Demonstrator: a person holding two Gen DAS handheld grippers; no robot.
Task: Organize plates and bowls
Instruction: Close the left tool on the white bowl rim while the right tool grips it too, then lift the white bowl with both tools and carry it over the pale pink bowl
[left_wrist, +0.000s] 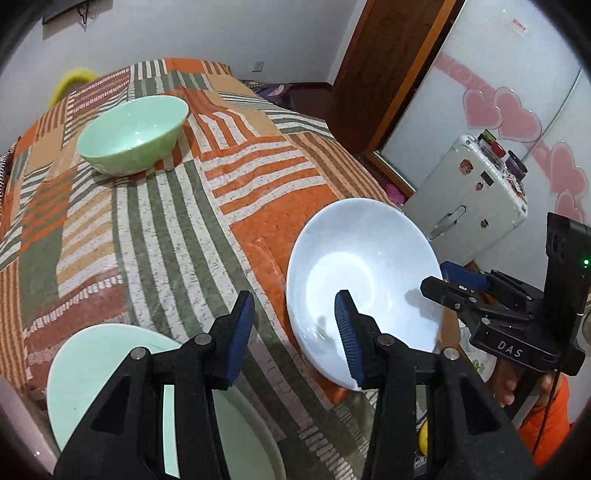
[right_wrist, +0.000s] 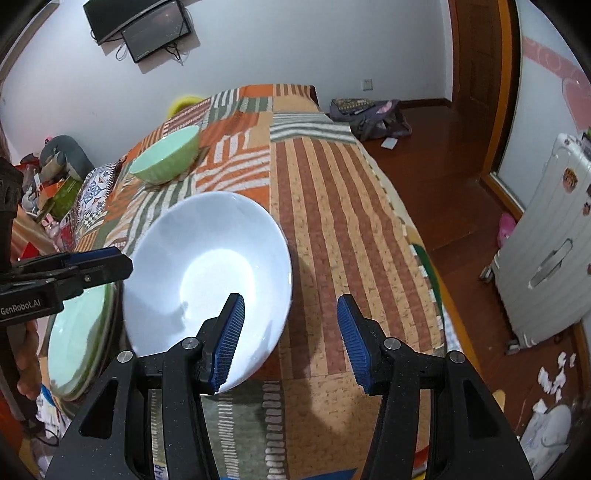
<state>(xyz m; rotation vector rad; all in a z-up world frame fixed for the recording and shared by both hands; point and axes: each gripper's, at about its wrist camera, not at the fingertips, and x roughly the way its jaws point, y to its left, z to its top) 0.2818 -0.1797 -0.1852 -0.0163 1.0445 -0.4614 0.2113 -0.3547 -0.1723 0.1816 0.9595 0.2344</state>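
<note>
A: Three pieces of crockery can be seen on the striped patchwork bedspread (right_wrist: 325, 206): a glossy white ceramic bowl (right_wrist: 207, 280) near the front edge of the bed, a pale green ribbed bowl (right_wrist: 166, 155) well behind it, and a flat pale green plate (left_wrist: 99, 354) just beside the white one.

B: How are the tongs placed?

A: The right tongs (right_wrist: 291, 332) are held part open and nothing is gripped; one blue pad (right_wrist: 229, 332) appears over the near wall of the white bowl, the other out over the cloth, so the rim is probably straddled, though contact cannot be made out. The left tongs (left_wrist: 295, 332) are likewise part open and empty, one pad (left_wrist: 236, 332) above the green plate's edge, the other across the white bowl's rim (left_wrist: 347, 332).

B: And the step in hand?

A: A grasp on the white bowl is judged to be under way, presumably so that it can be nested with the green bowl. The rim should be taken deep between the pads and squeezed squarely, since glazed ware is likely to slip. The bowl should be lifted level, clear of the plate beside it, and the left tongs should be kept out of its path
</note>
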